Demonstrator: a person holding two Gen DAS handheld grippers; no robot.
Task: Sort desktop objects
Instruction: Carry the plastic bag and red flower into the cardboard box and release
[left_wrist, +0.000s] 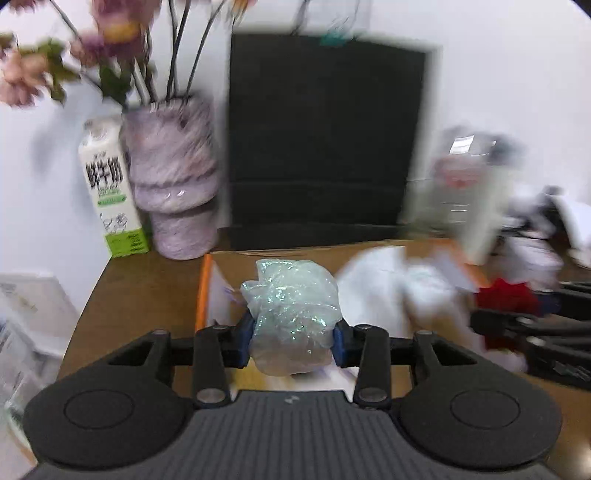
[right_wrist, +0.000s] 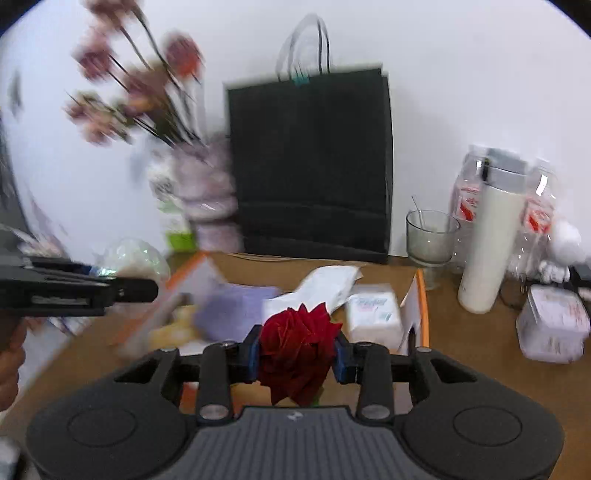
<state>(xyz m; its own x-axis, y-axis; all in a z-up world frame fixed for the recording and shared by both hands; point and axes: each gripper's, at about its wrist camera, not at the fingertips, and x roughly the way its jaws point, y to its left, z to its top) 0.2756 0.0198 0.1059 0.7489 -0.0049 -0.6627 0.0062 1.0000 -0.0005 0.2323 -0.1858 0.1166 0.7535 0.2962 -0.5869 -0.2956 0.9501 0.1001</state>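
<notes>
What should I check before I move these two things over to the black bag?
1. Left gripper clamped on the plastic wad: ok.
2. Right gripper clamped on the red flower: ok.
3. Black bag standing upright against the wall: ok.
4. Bag mouth open wide enough: cannot tell, only its front shows.
5. The two grippers apart from each other: ok.
6. Glass and white bottle clear of the way to the bag: ok, both stand to its right.

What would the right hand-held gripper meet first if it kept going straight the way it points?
Probably the white tissue pack or the papers beside it in the orange-edged tray, before the black paper bag. Depth is unclear.
</notes>
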